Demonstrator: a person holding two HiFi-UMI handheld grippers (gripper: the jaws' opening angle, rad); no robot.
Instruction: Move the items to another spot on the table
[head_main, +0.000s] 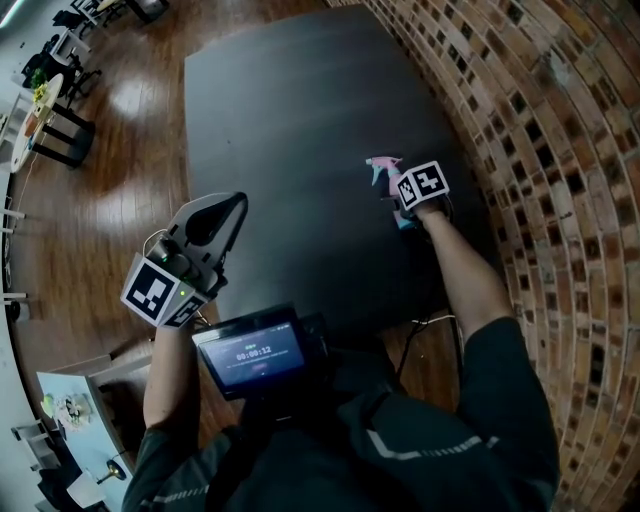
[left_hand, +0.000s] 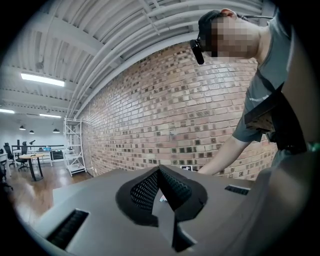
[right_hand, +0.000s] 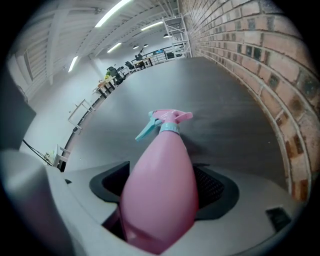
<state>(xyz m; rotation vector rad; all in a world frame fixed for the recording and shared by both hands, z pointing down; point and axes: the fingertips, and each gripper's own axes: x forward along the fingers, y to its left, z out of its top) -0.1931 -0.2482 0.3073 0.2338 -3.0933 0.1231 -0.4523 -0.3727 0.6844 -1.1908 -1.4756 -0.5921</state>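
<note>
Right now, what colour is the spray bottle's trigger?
Teal trigger on a pink spray bottle; the right gripper view shows it best.

Pink spray bottle (right_hand: 159, 195), teal trigger, gripped lengthwise between the right gripper's (right_hand: 162, 182) fingers (right_hand: 214, 187).

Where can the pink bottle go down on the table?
Almost anywhere: the dark rectangular table lies bare from the pink plastic spray bottle to its far edge, between the brick wall and the wooden floor. Only the right hand-held gripper's spot by the wall is busy.
</note>
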